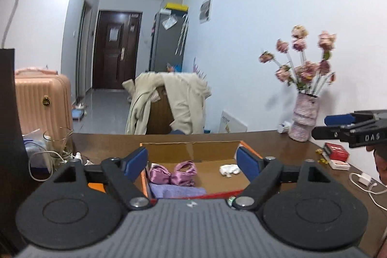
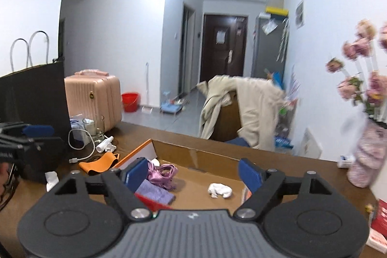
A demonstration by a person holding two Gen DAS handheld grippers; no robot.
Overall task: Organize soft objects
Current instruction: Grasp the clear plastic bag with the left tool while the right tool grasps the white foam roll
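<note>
Cardboard box (image 1: pixel 193 151) sits open on a brown table (image 1: pixel 271 144), long axis running 9 to 3 o'clock, hallway door (image 1: pixel 116 50) at 12. Inside lie a pink satin bow (image 1: pixel 173 173), lavender cloth (image 1: pixel 176 191) and white wad (image 1: pixel 229 170). Left gripper (image 1: pixel 192 165) and right gripper (image 2: pixel 193 174) both gape, empty.

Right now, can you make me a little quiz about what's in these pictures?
1. True or false: the left tool is gripping the purple satin bow.
2. Which of these lies outside the cardboard box? A) the white crumpled cloth B) the orange mask C) the lavender folded cloth
3. Fill in: the pink flowers stand in a ____ on the table.

Key: 1. False, both tools are open and hold nothing; the right tool is open too. 2. B, it lies on the table left of the box. 3. Vase.
</note>
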